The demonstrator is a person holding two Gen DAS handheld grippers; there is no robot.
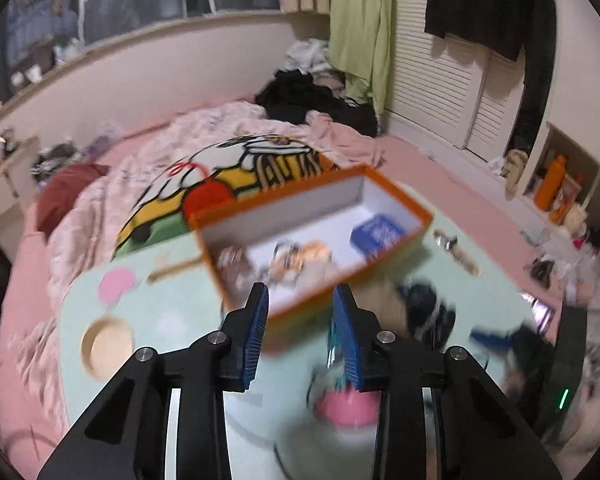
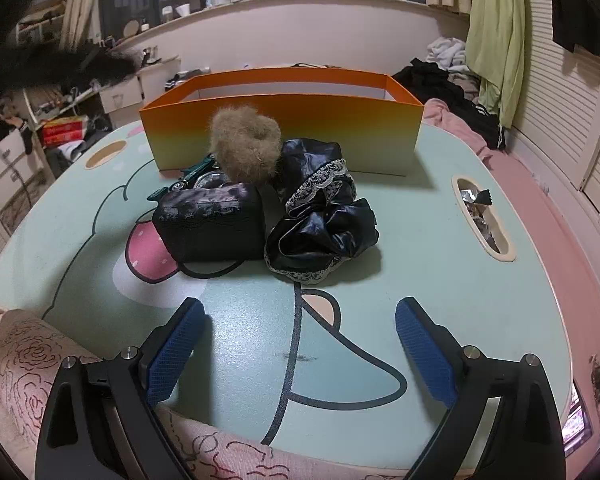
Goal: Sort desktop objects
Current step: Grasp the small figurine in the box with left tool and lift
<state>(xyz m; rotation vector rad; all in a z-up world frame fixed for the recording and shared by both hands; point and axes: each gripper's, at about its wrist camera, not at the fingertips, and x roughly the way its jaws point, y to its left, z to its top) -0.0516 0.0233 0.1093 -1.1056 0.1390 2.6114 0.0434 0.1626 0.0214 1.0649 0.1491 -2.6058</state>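
Observation:
An orange open box (image 2: 284, 136) stands at the far side of a mint cartoon lap table (image 2: 420, 280). In front of it lie a tan fluffy scrunchie (image 2: 246, 148), a black satin scrunchie with lace trim (image 2: 324, 216), a black pouch (image 2: 210, 224) and a green toy car (image 2: 192, 174). My right gripper (image 2: 298, 344) is open and empty, low over the table's near edge. In the blurred left wrist view my left gripper (image 1: 300, 320) is open and empty above the box's near wall (image 1: 320, 304); the box holds a blue item (image 1: 378, 234) and several small things.
The table sits on a pink bed with a rumpled quilt (image 1: 112, 200). A side slot in the table (image 2: 484, 216) holds foil wrappers. A round cup hole (image 2: 106, 154) is at the far left. Clothes (image 2: 440, 76) are piled behind the box.

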